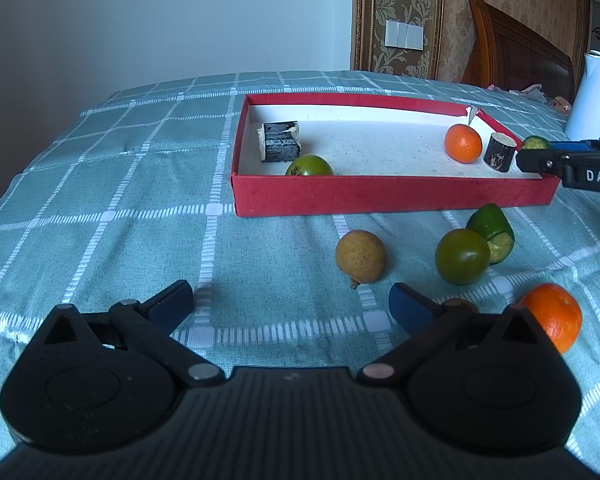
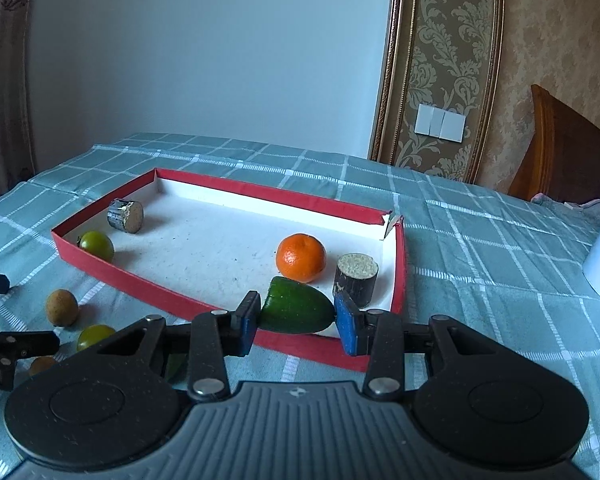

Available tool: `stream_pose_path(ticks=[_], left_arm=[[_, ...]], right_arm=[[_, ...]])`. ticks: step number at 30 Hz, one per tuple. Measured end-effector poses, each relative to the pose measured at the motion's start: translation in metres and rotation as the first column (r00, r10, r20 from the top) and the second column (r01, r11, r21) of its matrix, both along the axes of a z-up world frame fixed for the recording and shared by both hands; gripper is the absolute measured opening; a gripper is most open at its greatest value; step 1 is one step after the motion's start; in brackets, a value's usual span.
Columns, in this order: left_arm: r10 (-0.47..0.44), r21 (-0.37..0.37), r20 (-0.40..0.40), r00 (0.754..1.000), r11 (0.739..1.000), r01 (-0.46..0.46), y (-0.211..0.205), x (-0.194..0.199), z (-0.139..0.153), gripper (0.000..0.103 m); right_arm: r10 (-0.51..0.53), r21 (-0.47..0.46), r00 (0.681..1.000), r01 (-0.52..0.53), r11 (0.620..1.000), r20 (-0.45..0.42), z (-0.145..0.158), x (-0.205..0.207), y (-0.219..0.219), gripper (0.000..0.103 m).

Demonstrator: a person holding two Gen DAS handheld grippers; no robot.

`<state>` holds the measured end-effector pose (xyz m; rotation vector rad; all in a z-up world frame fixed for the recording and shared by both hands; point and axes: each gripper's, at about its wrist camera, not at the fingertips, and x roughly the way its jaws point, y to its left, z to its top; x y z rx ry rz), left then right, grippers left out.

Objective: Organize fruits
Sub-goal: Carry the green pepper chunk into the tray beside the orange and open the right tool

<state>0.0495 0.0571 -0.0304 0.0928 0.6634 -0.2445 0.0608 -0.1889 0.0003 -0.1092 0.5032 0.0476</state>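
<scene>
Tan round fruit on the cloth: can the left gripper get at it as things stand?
Probably yes. The left gripper is open, and the tan round fruit lies on bare cloth just ahead, slightly right of centre, apart from the green round fruit.

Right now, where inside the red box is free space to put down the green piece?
The middle of the red box floor is bare, between the green fruit and the orange. The right corner is crowded: orange, dark cylinder, and the right gripper holding the green piece.
</scene>
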Motion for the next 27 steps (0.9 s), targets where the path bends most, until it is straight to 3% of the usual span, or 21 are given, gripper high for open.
stream_pose_path(ticks=[13,27], left_arm=[[0.0,0.0,0.0,1.0,1.0,0.0,0.0,0.0,0.0,0.103],[0.0,0.0,0.0,1.0,1.0,0.0,0.0,0.0,0.0,0.103]], right_arm=[[-0.05,0.05,0.989,0.057,0.997,-0.136,-0.023,0.07,-0.002,0.039],[-0.058,0.063,0.989,0.067,0.996,-0.136,-0.026,0.076,-0.002,0.04]])
